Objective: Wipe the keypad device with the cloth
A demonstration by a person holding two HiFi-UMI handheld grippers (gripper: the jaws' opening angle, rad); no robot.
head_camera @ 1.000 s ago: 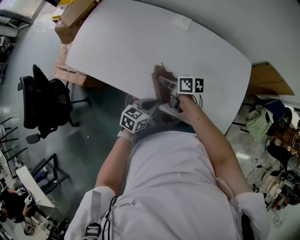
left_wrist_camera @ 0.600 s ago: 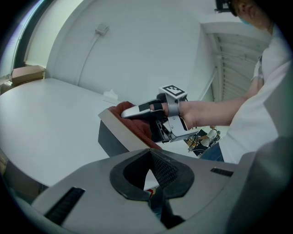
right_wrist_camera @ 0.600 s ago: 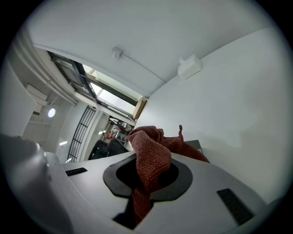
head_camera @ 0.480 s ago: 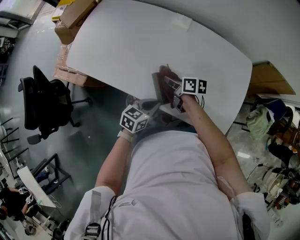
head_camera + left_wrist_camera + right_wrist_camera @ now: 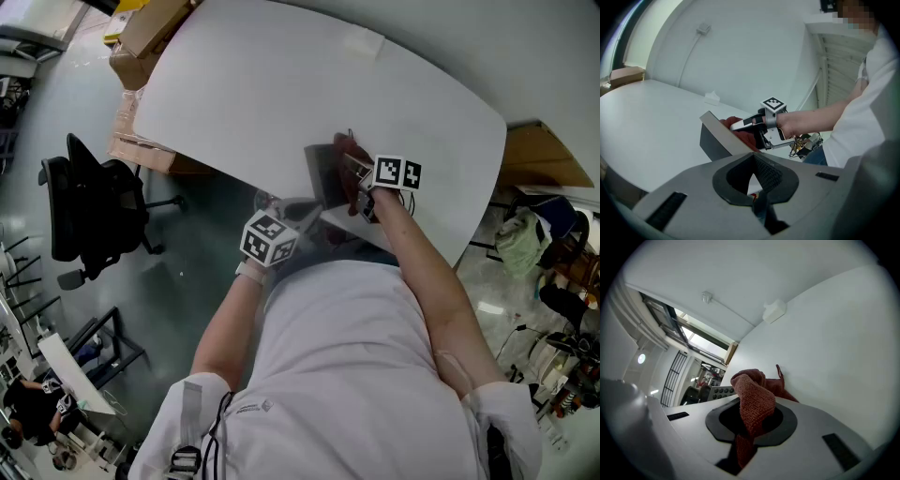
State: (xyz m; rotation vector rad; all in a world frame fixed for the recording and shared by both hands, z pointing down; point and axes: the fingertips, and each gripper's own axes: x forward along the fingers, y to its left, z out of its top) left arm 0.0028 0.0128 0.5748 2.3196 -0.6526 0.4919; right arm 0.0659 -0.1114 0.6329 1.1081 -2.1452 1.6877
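Note:
The dark grey keypad device (image 5: 323, 176) lies near the table's front edge; its keys (image 5: 723, 391) show in the right gripper view. A red cloth (image 5: 351, 150) rests bunched on the device's right part. My right gripper (image 5: 356, 172) is shut on the cloth (image 5: 751, 399), which bulges up out of its jaws. My left gripper (image 5: 302, 208) reaches in from the near side, jaws closed at the device's near edge (image 5: 717, 140). The right gripper (image 5: 750, 124) and the cloth sit on the tilted device's face in the left gripper view.
A small white box (image 5: 364, 44) sits at the white table's (image 5: 262, 84) far side. Cardboard boxes (image 5: 150, 23) stand to the left, and a black office chair (image 5: 89, 202) is on the floor. More cardboard (image 5: 534, 159) and clutter lie to the right.
My right gripper has slid the cloth to the right across the device. The left gripper has stayed put.

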